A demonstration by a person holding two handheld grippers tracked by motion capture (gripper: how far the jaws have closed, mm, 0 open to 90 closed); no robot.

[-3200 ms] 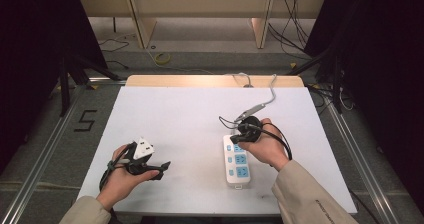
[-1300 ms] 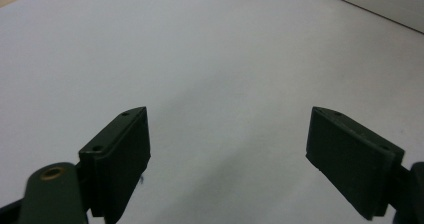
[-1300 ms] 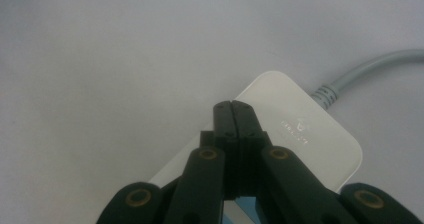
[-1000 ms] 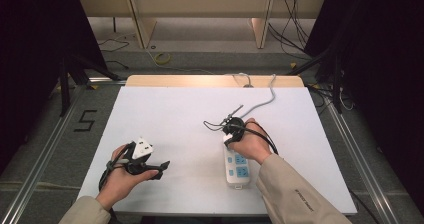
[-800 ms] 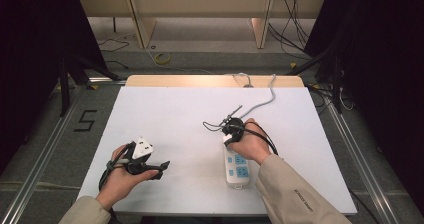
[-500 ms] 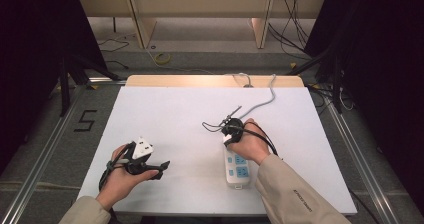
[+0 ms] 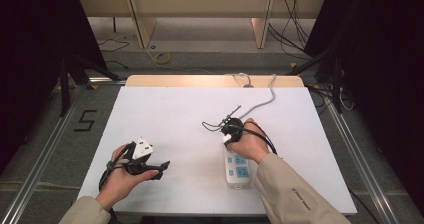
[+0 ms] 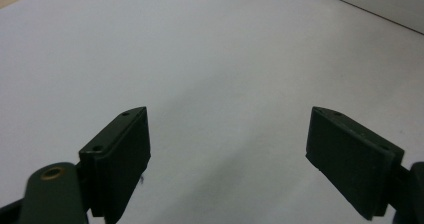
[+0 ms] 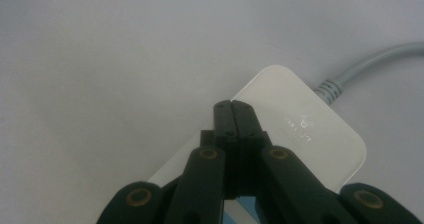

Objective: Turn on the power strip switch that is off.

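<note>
Right gripper [image 7: 231, 130] has shifted left and farther since the earliest frame, jaws pressed together empty, tips over the far end of the power strip [image 7: 237, 167], which lies near-right on the table [image 7: 170, 114] with its cord [image 7: 260, 103] running far. Left gripper [image 7: 161, 167] sits unmoved near-left, jaws wide apart, empty. Strip looks repositioned or pressed; nothing plugged in, work likely still early.

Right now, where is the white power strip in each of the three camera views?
High view: power strip lies right of centre near the table's front edge, under the right hand.
Left gripper view: its white side crosses the top right corner.
Right gripper view: its cable end sits centre-right, behind the shut jaws.
Shared landmark: the white tabletop.
</note>
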